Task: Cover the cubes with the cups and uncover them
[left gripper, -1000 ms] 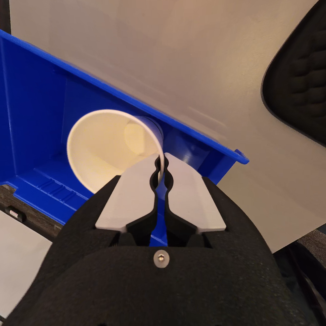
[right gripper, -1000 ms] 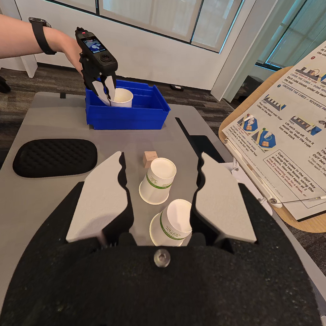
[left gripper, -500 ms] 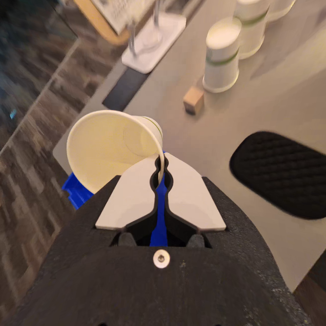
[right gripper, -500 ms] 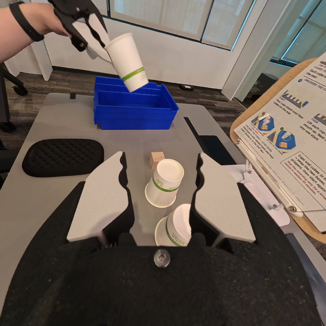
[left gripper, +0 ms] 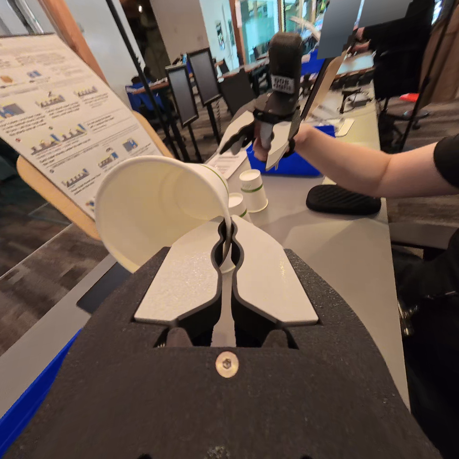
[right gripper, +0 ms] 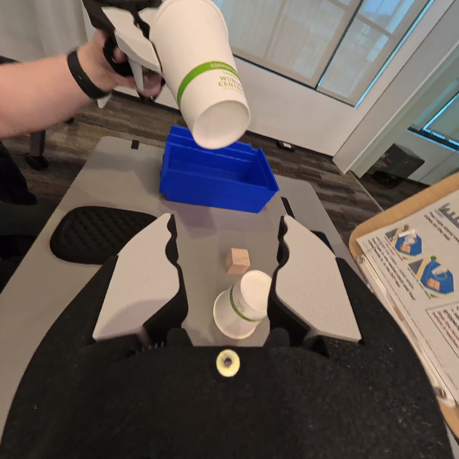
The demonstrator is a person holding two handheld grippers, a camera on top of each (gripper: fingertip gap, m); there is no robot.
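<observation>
Your left gripper [left gripper: 227, 224] is pinching the rim wall of a white paper cup [left gripper: 159, 208], its two fingers pressed together on the paper, one inside the mouth and one outside. You are holding the cup in the air above the grey table [left gripper: 323, 248]; in the left wrist view its long axis is running away from the gripper with the open mouth facing the camera. In the right wrist view the same cup [right gripper: 203, 74] is hanging tilted, base pointing down and toward your right gripper, mouth up by the left gripper [right gripper: 149, 32], above the blue bin [right gripper: 216, 191] at the table's far end. Left of centre a black pad [right gripper: 99, 233] is lying on the table. Your right gripper [right gripper: 227, 238] is hovering with its fingers wide apart and nothing between them. Below it a small wooden cube [right gripper: 237, 260] is sitting uncovered on the table, and just beside it, nearer you, an inverted cup [right gripper: 244, 303] is standing mouth down, base up. At the right an instruction board [right gripper: 409, 285] is leaning beside the table
</observation>
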